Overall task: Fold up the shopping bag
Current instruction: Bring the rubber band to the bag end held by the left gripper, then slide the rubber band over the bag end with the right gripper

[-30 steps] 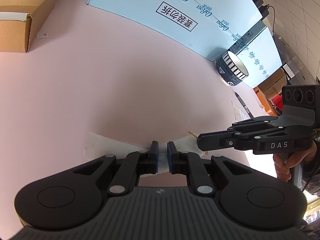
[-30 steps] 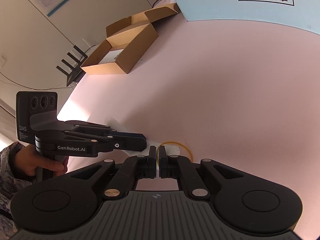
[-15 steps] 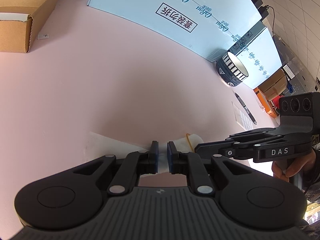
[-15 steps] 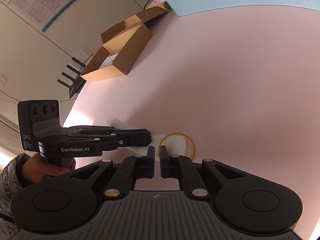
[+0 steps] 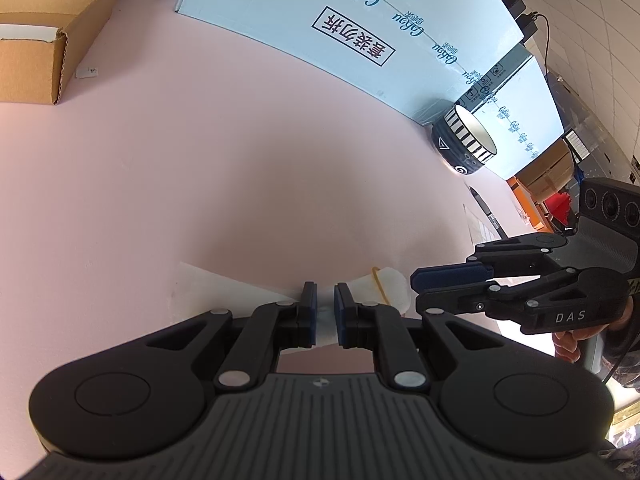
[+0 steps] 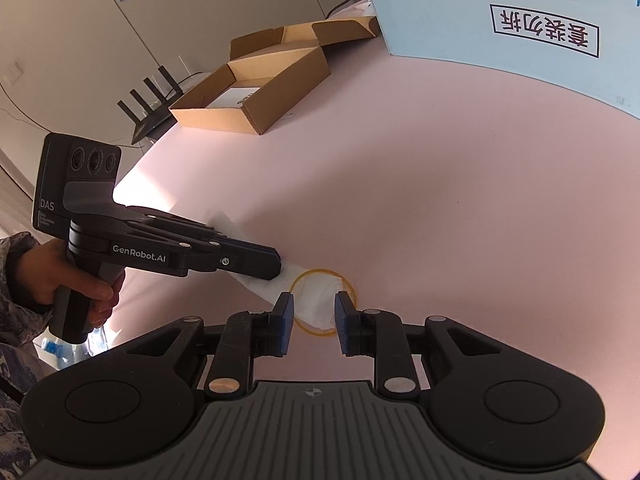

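From the left wrist view the left gripper (image 5: 325, 304) has its fingers nearly closed, pinching the middle of the folded white shopping bag (image 5: 224, 292), which lies flat on the pink table (image 5: 200, 180) close to its near edge; the bag's ends spread out to either side of the fingers. The right wrist view shows what that one hides: the yellow rubber band (image 6: 322, 301) lies as a full ring around the bag's bunched end, and the right gripper (image 6: 314, 312) hovers over it with its fingers opening, the bag end between them but not pressed. That view also shows the person's hand (image 6: 60, 276) on the left gripper's handle, one open cardboard box (image 6: 256, 92) and a black router (image 6: 150, 110) at the far left corner. Only the left view takes in the one striped bowl (image 5: 466, 144) toward the far right edge, beside the pale blue carton (image 5: 340, 28) along the far edge, and a pen (image 5: 482, 206) near the right edge.
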